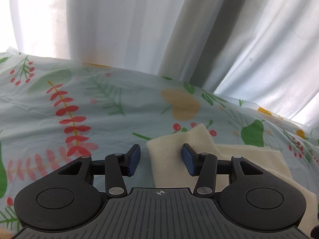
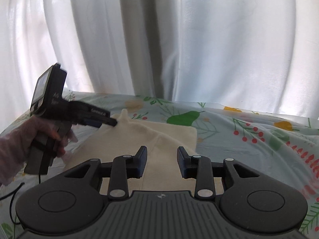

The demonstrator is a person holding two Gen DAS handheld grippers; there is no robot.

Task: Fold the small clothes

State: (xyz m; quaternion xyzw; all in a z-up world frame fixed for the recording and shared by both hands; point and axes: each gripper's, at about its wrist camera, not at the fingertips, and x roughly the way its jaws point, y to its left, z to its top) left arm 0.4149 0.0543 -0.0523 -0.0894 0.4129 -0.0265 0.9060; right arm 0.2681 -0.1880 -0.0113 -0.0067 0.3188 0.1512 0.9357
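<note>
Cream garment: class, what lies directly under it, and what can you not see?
The cream garment lies on a floral cloth of leaves, berries and pears. That cloth spreads out on every side. Whatever the cloth covers, and the print beneath the garment, is hidden.

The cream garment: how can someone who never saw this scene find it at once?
Look at the flowered cloth spread in front of the white curtain. On it lies the cream garment, a soft knit piece. It is the only plain, unprinted fabric there, and both grippers point at it.

Black tool (image 2: 161, 162) with blue pads, silver rivets, ribbed grey housing.
</note>
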